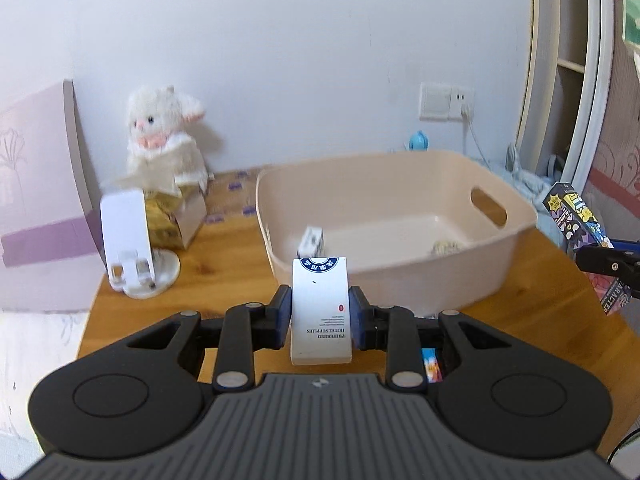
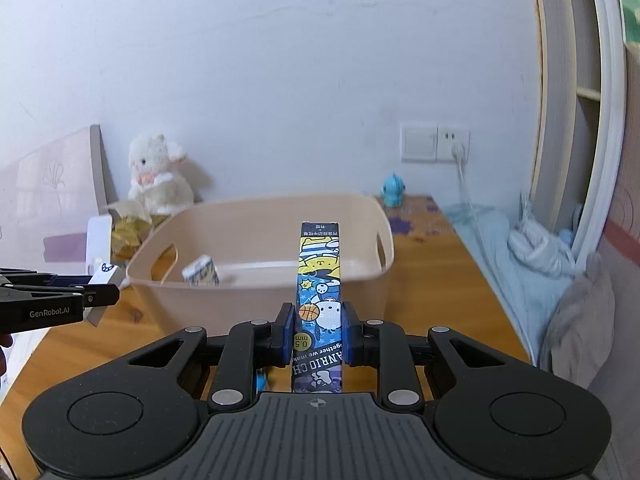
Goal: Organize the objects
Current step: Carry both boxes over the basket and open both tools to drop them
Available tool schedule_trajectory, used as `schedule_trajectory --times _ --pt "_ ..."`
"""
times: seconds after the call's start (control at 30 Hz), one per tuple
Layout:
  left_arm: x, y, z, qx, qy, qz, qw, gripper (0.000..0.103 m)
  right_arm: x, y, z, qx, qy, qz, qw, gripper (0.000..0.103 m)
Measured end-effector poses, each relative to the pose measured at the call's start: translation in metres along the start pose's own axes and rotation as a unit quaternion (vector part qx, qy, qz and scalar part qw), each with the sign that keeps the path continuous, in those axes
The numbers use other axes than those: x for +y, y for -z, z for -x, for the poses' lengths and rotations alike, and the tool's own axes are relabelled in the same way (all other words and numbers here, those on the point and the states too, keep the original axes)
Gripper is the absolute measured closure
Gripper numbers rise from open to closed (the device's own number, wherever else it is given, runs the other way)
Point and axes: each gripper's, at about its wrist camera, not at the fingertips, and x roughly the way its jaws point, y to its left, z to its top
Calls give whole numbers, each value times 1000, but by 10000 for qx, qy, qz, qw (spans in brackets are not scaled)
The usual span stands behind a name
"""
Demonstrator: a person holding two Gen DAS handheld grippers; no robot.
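Wooden tabletop (image 1: 224,248) fills both frames, the beige tub (image 1: 384,216) at center; my left gripper (image 1: 321,316) clamps a white box (image 1: 321,312), my right gripper (image 2: 318,334) clamps a cartoon-printed pen box (image 2: 319,280), and only the right view shows the blue figurine (image 2: 393,191) whole.

I see a white plush lamb (image 1: 160,136) by the wall, sitting behind a tissue box (image 1: 176,216). White phone stand (image 1: 128,248) just in front of that box. Small blue figurine (image 2: 393,190) at the back of the wooden surface (image 1: 224,264). Wall socket (image 2: 436,145) with a plug in. Bedding (image 2: 532,264) right of the surface.
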Motion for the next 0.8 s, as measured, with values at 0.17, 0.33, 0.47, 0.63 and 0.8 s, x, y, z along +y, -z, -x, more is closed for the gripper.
schedule_trajectory --times 0.17,0.33,0.47,0.63,0.8 --pt "1 -24 -6 -210 -109 41 9997 71 5 -20 -10 -171 -15 51 9998 82" --pt "0 -45 -28 -217 -192 55 9996 71 5 -41 -33 -266 -28 26 9996 82" --pt "-3 -58 -50 -123 -241 24 9996 71 10 -52 -56 -235 -8 53 9997 82" --pt "-10 -68 -80 32 -310 -114 9994 71 16 -60 -82 -166 10 110 9998 82" --pt "-17 -69 -111 273 -292 -159 9991 71 19 -60 -111 42 7 212 9998 82"
